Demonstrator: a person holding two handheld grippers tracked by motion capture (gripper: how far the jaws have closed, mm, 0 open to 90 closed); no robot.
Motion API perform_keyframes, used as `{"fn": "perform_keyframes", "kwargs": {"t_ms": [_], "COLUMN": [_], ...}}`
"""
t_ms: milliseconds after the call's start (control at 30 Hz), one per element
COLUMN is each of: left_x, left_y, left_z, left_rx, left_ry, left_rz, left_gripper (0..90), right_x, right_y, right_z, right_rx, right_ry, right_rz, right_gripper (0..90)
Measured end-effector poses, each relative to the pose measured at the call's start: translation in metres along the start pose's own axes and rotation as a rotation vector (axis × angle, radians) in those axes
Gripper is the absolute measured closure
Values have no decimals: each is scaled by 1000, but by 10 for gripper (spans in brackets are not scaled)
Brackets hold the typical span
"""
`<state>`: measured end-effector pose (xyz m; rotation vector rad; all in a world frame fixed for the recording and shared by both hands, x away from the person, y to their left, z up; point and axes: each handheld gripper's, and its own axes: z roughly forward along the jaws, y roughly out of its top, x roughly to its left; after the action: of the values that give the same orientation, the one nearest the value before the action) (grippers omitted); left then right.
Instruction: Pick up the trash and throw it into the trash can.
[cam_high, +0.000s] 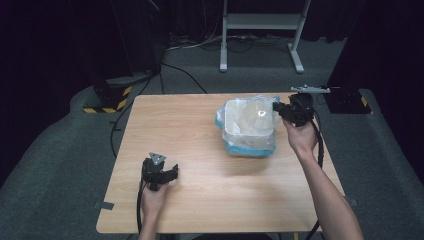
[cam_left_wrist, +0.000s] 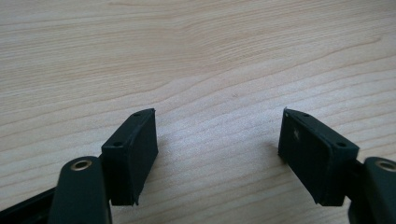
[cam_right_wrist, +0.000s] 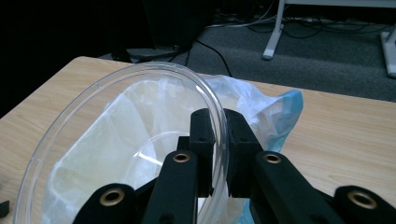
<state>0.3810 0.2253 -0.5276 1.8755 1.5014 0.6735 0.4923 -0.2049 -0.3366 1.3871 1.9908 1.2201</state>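
Right gripper (cam_right_wrist: 218, 154) clamps rim of clear plastic bowl (cam_right_wrist: 93, 140) over plastic bag (cam_high: 248, 142); left gripper (cam_left_wrist: 217, 149) jaws apart, nothing between, above table (cam_left_wrist: 210, 56).

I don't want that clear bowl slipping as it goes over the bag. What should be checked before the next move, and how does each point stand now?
1. Right hand-held gripper clamped on the clear bowl: ok, its jaws pinch the rim, one inside and one outside.
2. Bowl clear of the table: cannot tell; it sits tilted over the bag.
3. Plastic bag open below the bowl: ok, its mouth gapes upward.
4. Bag held steady: not ok, nothing grips it.
5. Left hand-held gripper free to help: ok, jaws open over bare wood, nothing between them.
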Motion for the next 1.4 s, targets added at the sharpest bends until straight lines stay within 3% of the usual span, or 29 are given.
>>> {"fn": "perform_keyframes", "kwargs": {"t_ms": [400, 633, 767, 1167, 1400], "left_x": [0, 0, 0, 0, 0], "left_y": [0, 0, 0, 0, 0], "left_z": [0, 0, 0, 0, 0], "left_rx": [0, 0, 0, 0, 0], "left_ry": [-1, -1, -1, -1, -1], "left_rz": [-1, -1, 0, 0, 1], "left_gripper": [279, 279, 278, 278, 278], "right_x": [-2, 0, 1, -1, -2], "right_y": [-1, -2, -3, -7, -13], "right_z": [11, 13, 12, 8, -3], "right_rx": [17, 11, 4, -30, -58], "right_ry": [-34, 16, 29, 103, 104], "right_rz": [1, 6, 7, 12, 1], "right_gripper": [809, 588, 533, 440, 444]}}
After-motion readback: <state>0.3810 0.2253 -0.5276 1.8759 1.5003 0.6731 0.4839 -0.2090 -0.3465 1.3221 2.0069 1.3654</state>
